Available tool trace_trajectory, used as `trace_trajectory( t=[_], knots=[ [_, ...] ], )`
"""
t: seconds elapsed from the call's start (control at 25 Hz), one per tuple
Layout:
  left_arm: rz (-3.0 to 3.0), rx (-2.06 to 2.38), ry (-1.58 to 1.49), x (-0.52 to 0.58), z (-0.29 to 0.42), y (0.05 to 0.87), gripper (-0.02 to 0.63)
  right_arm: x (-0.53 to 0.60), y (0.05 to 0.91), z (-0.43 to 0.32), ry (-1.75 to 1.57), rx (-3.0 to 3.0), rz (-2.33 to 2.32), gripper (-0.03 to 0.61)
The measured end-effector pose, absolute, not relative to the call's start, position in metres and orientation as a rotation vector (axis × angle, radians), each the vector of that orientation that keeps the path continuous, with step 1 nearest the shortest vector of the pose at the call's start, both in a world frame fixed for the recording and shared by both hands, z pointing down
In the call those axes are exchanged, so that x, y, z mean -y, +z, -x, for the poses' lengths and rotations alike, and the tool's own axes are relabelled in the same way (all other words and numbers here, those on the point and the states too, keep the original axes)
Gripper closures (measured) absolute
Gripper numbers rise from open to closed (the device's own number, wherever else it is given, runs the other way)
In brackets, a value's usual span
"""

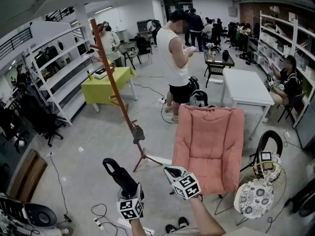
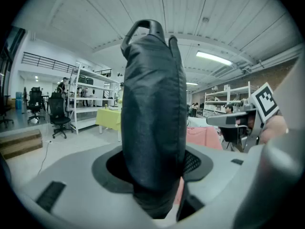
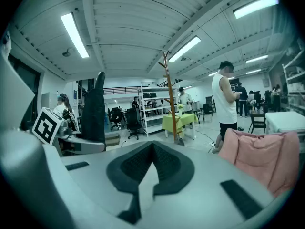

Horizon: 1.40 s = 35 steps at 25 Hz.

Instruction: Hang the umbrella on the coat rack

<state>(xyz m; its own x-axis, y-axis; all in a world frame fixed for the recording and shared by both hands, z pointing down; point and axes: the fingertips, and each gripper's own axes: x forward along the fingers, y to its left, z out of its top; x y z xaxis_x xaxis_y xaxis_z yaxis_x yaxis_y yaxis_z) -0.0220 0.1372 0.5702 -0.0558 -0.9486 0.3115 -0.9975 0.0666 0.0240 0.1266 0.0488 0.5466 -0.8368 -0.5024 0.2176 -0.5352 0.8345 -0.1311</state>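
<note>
Black fabric fills my left gripper view: the umbrella (image 2: 152, 104), folded in its sleeve, stands upright between the jaws of the left gripper (image 2: 152, 175). The jaws sit wide and are clamped on its lower end. A carrying loop (image 2: 140, 27) arches over the top of it.

From the head view I see the same umbrella (image 1: 118, 173) rising out of the left gripper (image 1: 129, 188) and leaning a little to the left. It is held up in the air, low in the frame.

The right gripper (image 1: 173, 172) hangs just beside it, to the right. In its own view the right gripper (image 3: 152, 149) has its jaws brought together at the tips, and I see nothing between them.

The coat rack (image 1: 115, 90), a slanted orange-brown wooden pole with short pegs, stands on the grey floor ahead of both tools. It is well apart from the umbrella and not touching it. Something small and grey (image 1: 138, 133) hangs low on the pole, above its splayed feet.

To the right of the rack sits a pink folding chair (image 1: 209, 146). Behind the rack is a yellow-green table (image 1: 106, 85), and a person in a white sleeveless top (image 1: 174, 58) stands further back. A white table (image 1: 246, 87) is off to the right.
</note>
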Motion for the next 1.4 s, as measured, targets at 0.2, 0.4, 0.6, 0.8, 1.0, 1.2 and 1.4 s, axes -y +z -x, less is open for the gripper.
trace_trajectory(
  t=[0.2,0.4,0.6,0.8,1.0,1.2,1.4],
  knots=[
    [-1.955,2.097,0.272,-0.144,0.028,0.57,0.357,-0.05,0.546,-0.123,0.312,2.839,-0.842,0.575],
    [-1.934,2.116,0.265,-0.143,0.036,0.568,0.357,-0.046,0.55,-0.118,0.321,2.833,-0.831,0.575],
    [-1.909,2.131,0.238,-0.145,0.024,0.575,0.357,-0.044,0.561,-0.129,0.323,2.784,-0.84,0.575],
    [-1.909,2.15,0.24,-0.149,0.014,0.578,0.357,-0.044,0.56,-0.136,0.362,2.836,-0.788,0.574],
    [-1.908,2.163,0.244,-0.15,0.012,0.574,0.357,-0.041,0.552,-0.133,0.385,2.881,-0.762,0.575],
    [-1.881,2.185,0.194,-0.147,0.024,0.572,0.357,-0.043,0.544,-0.116,0.4,2.919,-0.637,0.575],
    [-1.902,2.178,0.163,-0.126,0.046,0.569,0.357,-0.027,0.549,-0.092,0.402,2.902,-0.585,0.575]
  ],
)
